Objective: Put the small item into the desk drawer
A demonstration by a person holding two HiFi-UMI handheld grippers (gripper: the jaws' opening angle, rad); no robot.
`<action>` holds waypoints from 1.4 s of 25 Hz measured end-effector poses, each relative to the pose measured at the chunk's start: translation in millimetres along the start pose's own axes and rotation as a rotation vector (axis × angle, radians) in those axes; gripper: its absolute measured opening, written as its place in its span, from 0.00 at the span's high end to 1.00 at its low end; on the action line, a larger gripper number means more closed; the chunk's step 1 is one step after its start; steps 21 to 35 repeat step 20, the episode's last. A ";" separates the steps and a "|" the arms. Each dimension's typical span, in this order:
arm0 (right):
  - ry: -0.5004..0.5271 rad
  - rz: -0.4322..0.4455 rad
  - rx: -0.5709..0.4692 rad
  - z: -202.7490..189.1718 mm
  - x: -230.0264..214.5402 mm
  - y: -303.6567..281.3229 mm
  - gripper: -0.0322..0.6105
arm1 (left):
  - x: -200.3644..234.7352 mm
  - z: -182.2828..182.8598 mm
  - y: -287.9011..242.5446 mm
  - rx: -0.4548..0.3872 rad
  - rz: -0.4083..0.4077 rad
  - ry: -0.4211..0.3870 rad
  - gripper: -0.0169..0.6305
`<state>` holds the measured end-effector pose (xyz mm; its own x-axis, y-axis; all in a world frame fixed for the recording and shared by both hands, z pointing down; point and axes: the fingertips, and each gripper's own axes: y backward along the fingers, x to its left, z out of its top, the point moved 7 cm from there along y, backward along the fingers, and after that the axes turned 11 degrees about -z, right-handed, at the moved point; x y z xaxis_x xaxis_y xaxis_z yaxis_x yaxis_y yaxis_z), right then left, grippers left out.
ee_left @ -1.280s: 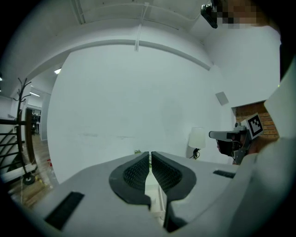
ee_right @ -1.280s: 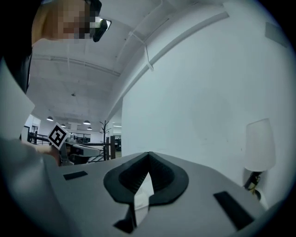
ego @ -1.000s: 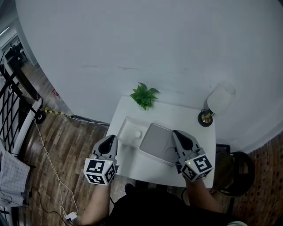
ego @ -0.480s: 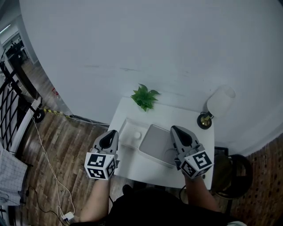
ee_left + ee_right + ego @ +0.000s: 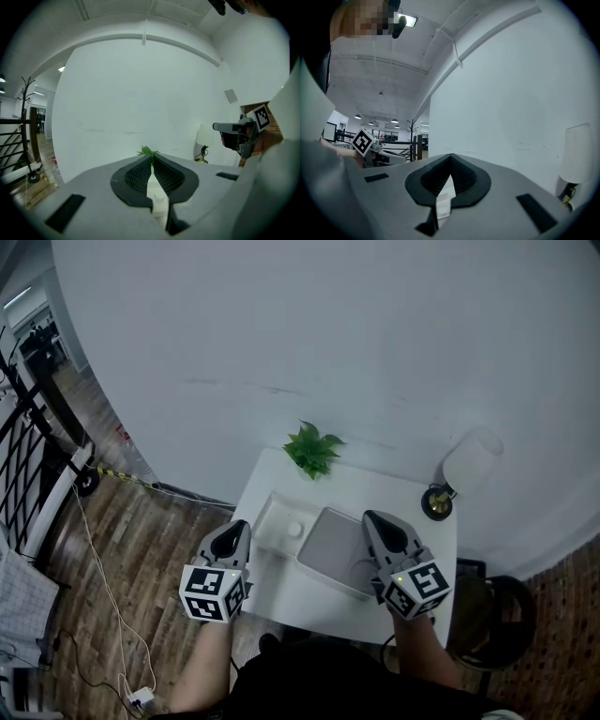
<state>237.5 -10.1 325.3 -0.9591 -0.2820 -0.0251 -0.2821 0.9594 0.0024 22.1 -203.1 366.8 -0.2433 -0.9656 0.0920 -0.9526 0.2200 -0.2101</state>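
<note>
A white desk stands against a white wall. One small white item, seemingly round, lies in a tray at the desk's left, just beyond the left gripper, whose jaws meet on nothing. The right gripper, likewise closed and empty, hangs over the one laptop. One plant and one lamp stand behind. Only the head view shows the item.

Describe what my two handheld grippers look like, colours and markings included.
The left gripper and the right gripper both have grey, tapered plastic bodies. Each carries a white cube printed with black square markers, and a small green light glows on the right one. The pads are black and ribbed. The person wears a black top.
</note>
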 end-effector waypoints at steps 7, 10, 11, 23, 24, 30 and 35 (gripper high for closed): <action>-0.001 0.021 0.007 -1.2 3.0 -2.3 0.95 | 3.7 0.5 0.9 0.011 0.009 -0.005 0.94; -0.004 0.024 0.008 -1.9 1.9 -3.4 0.95 | 3.2 2.8 -1.1 0.011 0.007 -0.008 0.94; -0.005 0.024 0.008 -2.3 1.2 -3.5 0.95 | 2.8 2.6 -2.3 0.012 0.005 -0.008 0.94; -0.014 0.025 0.007 -2.2 -3.5 -2.6 0.95 | 0.4 3.1 -8.9 0.019 -0.010 -0.008 0.94; -0.014 0.025 0.007 -2.2 -3.5 -2.6 0.95 | 0.4 3.1 -8.9 0.019 -0.010 -0.008 0.94; -0.014 0.025 0.007 -2.2 -3.5 -2.6 0.95 | 0.4 3.1 -8.9 0.019 -0.010 -0.008 0.94; -0.014 0.025 0.007 -2.2 -3.5 -2.6 0.95 | 0.4 3.1 -8.9 0.019 -0.010 -0.008 0.94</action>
